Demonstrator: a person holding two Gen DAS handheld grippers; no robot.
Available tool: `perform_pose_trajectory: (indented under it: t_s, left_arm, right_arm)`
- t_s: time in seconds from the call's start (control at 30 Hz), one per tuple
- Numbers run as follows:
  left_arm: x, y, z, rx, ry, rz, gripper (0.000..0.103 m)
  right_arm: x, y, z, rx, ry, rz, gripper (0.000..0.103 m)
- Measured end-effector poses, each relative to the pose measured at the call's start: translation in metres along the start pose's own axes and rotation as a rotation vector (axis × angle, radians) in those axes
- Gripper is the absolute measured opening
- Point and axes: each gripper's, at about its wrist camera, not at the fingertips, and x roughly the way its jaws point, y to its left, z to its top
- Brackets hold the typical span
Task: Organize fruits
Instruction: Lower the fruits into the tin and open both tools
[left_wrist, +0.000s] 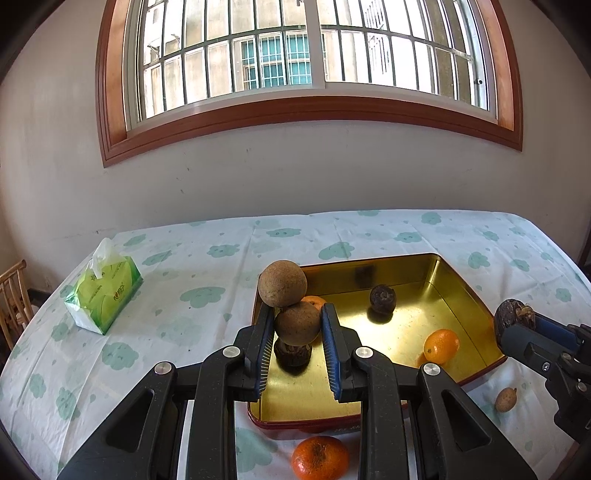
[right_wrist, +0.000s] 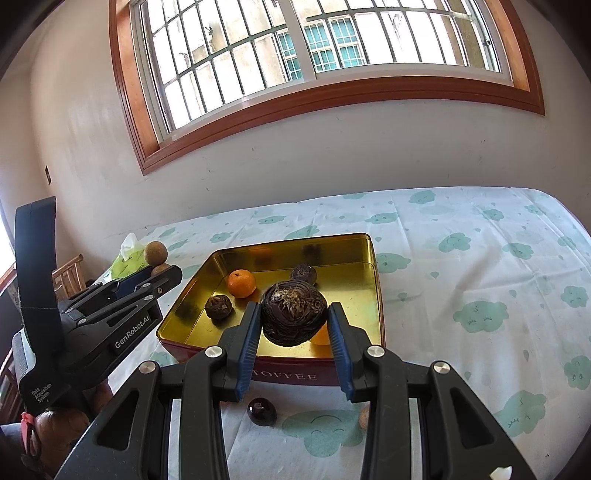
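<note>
Your left gripper (left_wrist: 297, 325) is clamped on a tan, rough-skinned round fruit (left_wrist: 297, 324), with a second tan fruit (left_wrist: 282, 283) joined just above it. Your right gripper (right_wrist: 293, 319) is closed around a dark, ridged fruit (right_wrist: 293, 312), fibrous tuft facing the camera. Both loads hang over the near part of the gold tin tray (right_wrist: 373, 280).

Nearest you on the cloud-print tablecloth (right_wrist: 461, 258) lie a tangerine (left_wrist: 320, 457), a small tan fruit (left_wrist: 505, 399) and a glossy dark fruit (right_wrist: 261, 410), all outside the tray's red front wall.

Inside the tray sit two dark fruits (right_wrist: 218, 307) (right_wrist: 303, 274) and an orange (right_wrist: 241, 283); another orange fruit (left_wrist: 441, 346) lies near the right wall.

Beyond, at far left, stands a green tissue pack (left_wrist: 105, 295).
</note>
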Motion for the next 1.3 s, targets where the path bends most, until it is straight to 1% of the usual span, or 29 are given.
perform_pose_trajectory:
  t_s: [1.3]
  left_arm:
    - [0.043,0.003,0.003,-0.014,0.032,0.007,0.026]
  right_arm:
    - [0.042,-0.011,0.003,0.019,0.03,0.013,0.034]
